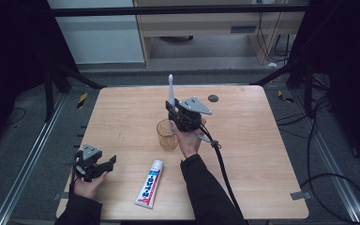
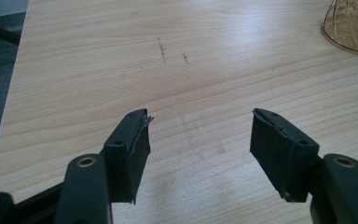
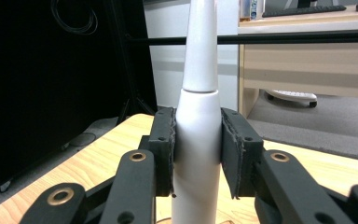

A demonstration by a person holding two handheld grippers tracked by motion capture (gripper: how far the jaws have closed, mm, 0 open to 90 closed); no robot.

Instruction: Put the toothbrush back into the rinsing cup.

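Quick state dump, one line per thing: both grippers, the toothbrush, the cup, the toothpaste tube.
Left gripper: open, holding nothing, low over the wooden table.
Right gripper: shut on the white electric toothbrush.
White electric toothbrush: upright, head up, clamped at its body, above the cup.
Amber patterned glass cup: upright on the table.
White, red and blue toothpaste tube: lying flat; cap cannot be told.

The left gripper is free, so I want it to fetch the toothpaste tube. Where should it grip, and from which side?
Grip the toothpaste tube across its narrow width near mid-body, coming straight down from above. It lies flat on the table, so only its long edges offer opposing faces for the open left gripper.
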